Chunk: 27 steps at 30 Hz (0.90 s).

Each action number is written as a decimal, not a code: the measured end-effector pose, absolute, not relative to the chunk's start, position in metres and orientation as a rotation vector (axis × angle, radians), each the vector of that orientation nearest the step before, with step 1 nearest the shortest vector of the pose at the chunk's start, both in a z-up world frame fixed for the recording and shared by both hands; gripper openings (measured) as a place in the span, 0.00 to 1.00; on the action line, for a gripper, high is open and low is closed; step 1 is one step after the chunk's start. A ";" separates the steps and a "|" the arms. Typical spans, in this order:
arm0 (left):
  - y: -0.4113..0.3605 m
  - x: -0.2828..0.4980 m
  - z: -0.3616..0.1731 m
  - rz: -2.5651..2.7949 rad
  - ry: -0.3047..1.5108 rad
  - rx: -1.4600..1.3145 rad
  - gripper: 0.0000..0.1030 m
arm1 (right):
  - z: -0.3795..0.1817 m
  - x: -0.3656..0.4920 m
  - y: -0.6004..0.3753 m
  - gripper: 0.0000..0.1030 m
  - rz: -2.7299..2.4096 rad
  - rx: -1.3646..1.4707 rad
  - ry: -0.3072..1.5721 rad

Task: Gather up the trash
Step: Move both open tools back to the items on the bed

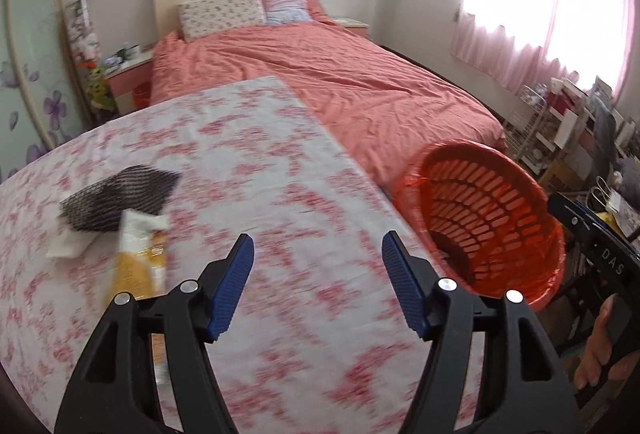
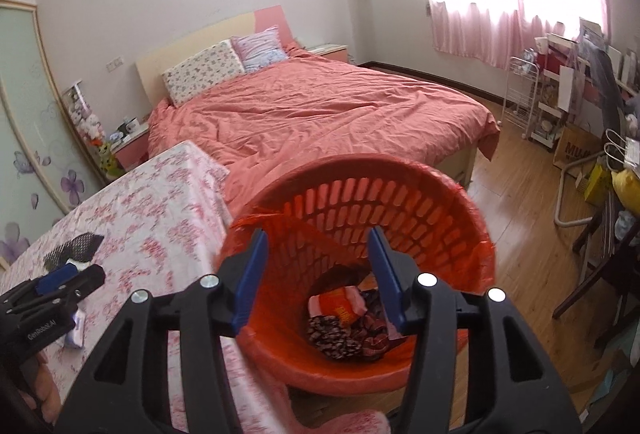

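Sitting in the bottom of the orange slatted wastebasket (image 2: 400, 202), several crumpled snack wrappers (image 2: 340, 308) show part of the job is done. Left on the floral tablecloth (image 1: 280, 170) are a black mesh bag (image 1: 120, 196), a white tissue (image 1: 70, 246) touching it, a yellow-and-white packet (image 1: 140, 262) and a small blue-white packet (image 2: 76, 334). The right gripper (image 2: 318, 278) hangs over the basket, jaws apart and empty; the left gripper (image 1: 318, 284), also open and empty, points at bare cloth near the remaining trash.
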State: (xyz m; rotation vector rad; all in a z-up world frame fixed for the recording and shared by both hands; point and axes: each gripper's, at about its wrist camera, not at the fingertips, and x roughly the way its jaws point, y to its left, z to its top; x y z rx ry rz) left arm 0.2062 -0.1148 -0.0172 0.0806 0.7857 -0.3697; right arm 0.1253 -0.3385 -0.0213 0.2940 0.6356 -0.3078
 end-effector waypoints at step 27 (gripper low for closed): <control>0.126 0.189 -0.054 0.107 0.835 -0.100 0.68 | -0.047 0.185 -0.049 0.50 0.200 0.128 0.824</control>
